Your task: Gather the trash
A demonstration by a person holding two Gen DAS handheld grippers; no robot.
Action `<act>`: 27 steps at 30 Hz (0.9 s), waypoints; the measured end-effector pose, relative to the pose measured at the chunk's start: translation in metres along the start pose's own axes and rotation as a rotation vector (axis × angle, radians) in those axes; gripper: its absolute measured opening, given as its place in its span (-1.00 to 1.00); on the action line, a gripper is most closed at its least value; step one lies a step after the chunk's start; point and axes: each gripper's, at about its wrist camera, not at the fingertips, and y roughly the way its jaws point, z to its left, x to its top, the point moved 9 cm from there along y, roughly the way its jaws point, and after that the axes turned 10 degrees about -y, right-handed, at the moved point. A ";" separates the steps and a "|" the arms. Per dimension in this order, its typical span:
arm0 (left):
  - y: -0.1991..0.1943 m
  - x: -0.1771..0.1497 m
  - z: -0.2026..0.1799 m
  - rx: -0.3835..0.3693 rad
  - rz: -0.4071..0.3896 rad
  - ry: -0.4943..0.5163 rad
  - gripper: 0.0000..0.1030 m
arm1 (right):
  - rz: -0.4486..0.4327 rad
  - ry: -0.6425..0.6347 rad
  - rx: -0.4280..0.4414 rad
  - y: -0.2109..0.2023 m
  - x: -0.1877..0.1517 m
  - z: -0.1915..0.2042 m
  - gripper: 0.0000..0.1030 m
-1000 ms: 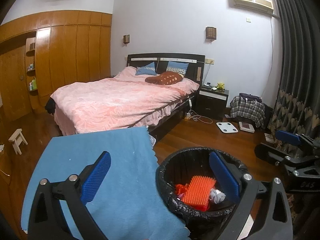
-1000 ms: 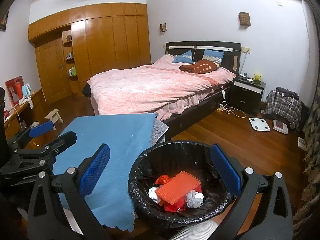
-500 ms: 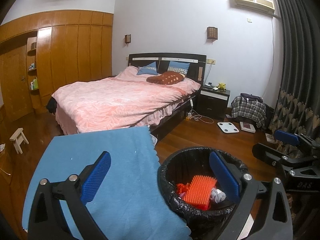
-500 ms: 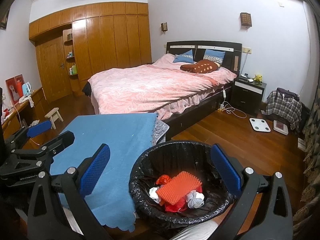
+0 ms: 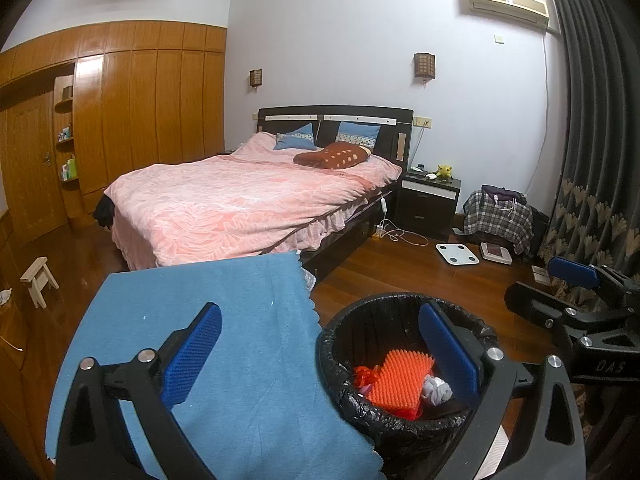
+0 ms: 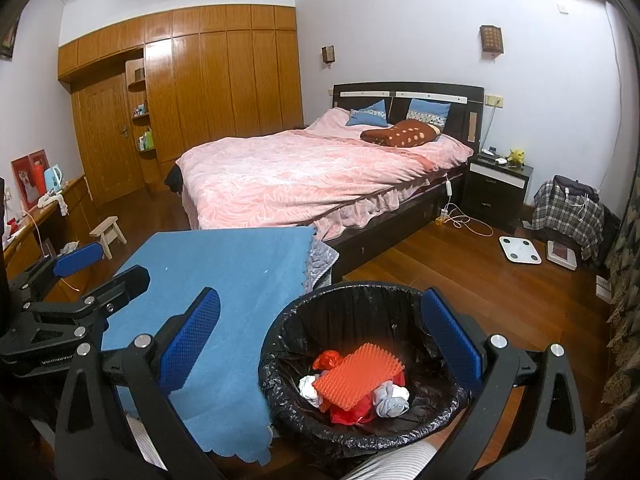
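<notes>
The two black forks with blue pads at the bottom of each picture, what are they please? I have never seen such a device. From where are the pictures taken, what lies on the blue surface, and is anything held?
They are two hand-held grippers; a person carries one in each hand. Each has a wide-angle camera looking forward along its two fingers, so each picture shows its own fork at the bottom. One picture comes from the left gripper, the other from the right gripper. In each view the other gripper shows at the side.

Both stand open and hold nothing.

Below them is a table covered by a blue cloth; I see no objects lying on it. Beside it stands a bin with a black bag, already holding an orange spiky mat, red plastic and white crumpled pieces. Behind is a bedroom with a pink bed.
</notes>
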 end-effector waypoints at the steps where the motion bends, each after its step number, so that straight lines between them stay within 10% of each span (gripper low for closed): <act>1: 0.000 0.000 0.000 0.000 -0.001 0.000 0.88 | 0.000 0.000 0.001 0.000 0.000 0.000 0.90; 27: 0.000 0.000 0.000 0.002 0.001 0.000 0.88 | 0.000 -0.002 0.001 0.000 0.001 0.001 0.90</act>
